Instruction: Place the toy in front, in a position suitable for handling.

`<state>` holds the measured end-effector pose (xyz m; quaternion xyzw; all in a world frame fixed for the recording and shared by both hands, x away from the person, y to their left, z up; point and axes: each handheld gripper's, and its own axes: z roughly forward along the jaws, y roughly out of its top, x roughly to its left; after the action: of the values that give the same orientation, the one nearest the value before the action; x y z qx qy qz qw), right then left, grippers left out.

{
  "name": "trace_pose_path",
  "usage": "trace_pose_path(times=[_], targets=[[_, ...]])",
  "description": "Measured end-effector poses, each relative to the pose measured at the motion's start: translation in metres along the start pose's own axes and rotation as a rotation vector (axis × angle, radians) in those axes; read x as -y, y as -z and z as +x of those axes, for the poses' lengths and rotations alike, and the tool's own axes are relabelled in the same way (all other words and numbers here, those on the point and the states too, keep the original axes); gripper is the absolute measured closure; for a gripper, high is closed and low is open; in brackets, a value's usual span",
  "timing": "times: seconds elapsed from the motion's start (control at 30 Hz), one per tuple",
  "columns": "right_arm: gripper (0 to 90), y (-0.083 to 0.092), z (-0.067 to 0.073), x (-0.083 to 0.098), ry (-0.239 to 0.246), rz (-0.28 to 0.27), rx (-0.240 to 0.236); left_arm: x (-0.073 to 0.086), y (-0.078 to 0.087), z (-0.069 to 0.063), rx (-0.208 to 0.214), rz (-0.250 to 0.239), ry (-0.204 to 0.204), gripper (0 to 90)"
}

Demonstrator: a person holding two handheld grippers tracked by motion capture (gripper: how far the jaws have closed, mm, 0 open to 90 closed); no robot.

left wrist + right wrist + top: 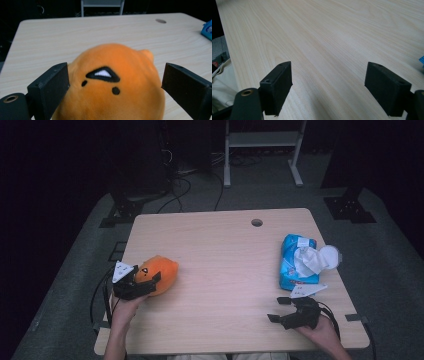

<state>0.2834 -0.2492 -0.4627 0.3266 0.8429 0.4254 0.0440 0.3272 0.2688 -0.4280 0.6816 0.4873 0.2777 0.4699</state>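
An orange plush toy point(161, 270) with a small black-and-white face lies at the table's left edge. My left gripper point(145, 275) is open, with a jaw on each side of the toy. In the left gripper view the toy point(112, 100) fills the space between the jaws of the left gripper point(115, 75); the left jaw is against it and the right jaw stands a little apart. My right gripper point(278, 309) is open near the front right of the table. In its own view the right gripper point(328, 75) has bare wood between its jaws.
A blue pack of wipes point(295, 267) with a white sheet pulled out lies at the right edge of the wooden table point(225, 245), its round white lid point(331, 256) flipped aside. A cable hole point(257, 222) sits near the far edge. Stands and cables are on the floor beyond.
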Motion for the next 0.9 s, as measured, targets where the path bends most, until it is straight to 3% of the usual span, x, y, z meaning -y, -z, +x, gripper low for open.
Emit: trace_pose_path(times=[0.23,0.3,0.53,0.63,0.67,0.9], targets=[[21.2,-0.002,0.001,0.001,0.003,0.024,-0.011,0.010,-0.007,-0.003,-0.018,0.028,-0.034,7.6],[21.2,-0.002,0.001,0.001,0.001,0.017,-0.016,0.011,-0.008,-0.007,-0.016,0.040,-0.072,12.8],[21.3,-0.005,0.001,0.001,0.001,0.035,-0.010,0.012,-0.008,-0.006,-0.020,0.042,-0.053,15.6],[21.3,-0.005,0.001,0.000,0.003,0.032,-0.012,0.012,-0.007,-0.006,-0.028,0.050,-0.052,24.7],[21.3,-0.005,0.001,0.000,0.006,0.031,-0.008,0.011,-0.007,-0.005,-0.050,0.053,-0.036,27.5],[21.3,-0.005,0.001,0.001,0.002,0.031,-0.008,0.008,-0.006,-0.006,-0.069,0.064,0.000,33.6]])
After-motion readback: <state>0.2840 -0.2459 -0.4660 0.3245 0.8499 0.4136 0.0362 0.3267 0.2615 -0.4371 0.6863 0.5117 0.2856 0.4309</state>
